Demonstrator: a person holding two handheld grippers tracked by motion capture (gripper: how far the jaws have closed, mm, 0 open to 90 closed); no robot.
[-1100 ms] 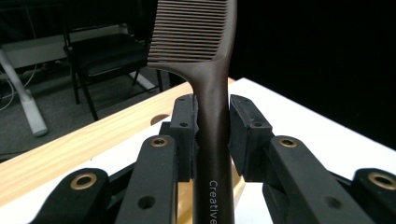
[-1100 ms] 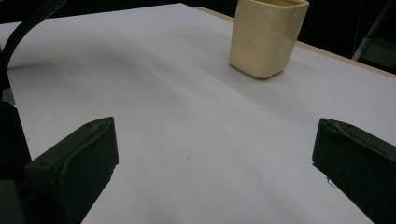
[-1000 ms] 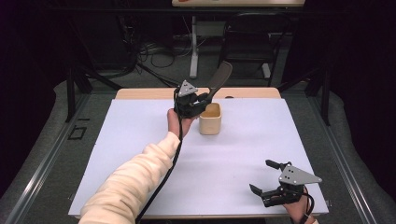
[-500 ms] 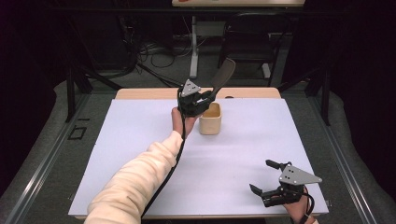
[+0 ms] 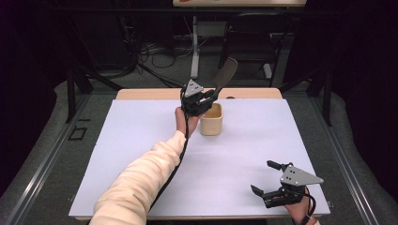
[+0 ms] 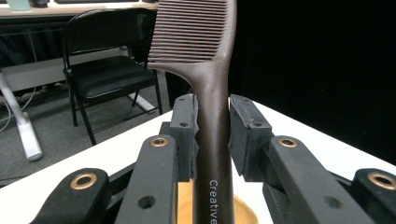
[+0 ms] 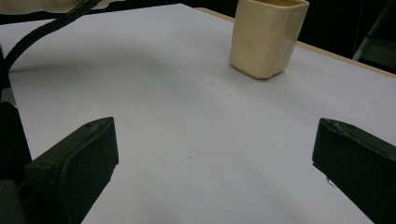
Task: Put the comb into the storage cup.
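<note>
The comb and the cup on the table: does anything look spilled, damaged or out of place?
Nothing stands out. The left gripper is shut on the handle of the brown comb, teeth end up, above the cream cup. The cup stands upright on the white table, with no spill. The right gripper is open.

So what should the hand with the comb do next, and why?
Probably lower it straight down. The left gripper is shut on the handle of the brown comb, teeth upward, and the cream cup sits right beneath the handle's lower end. The right gripper rests open, apart at the table's near edge.
</note>
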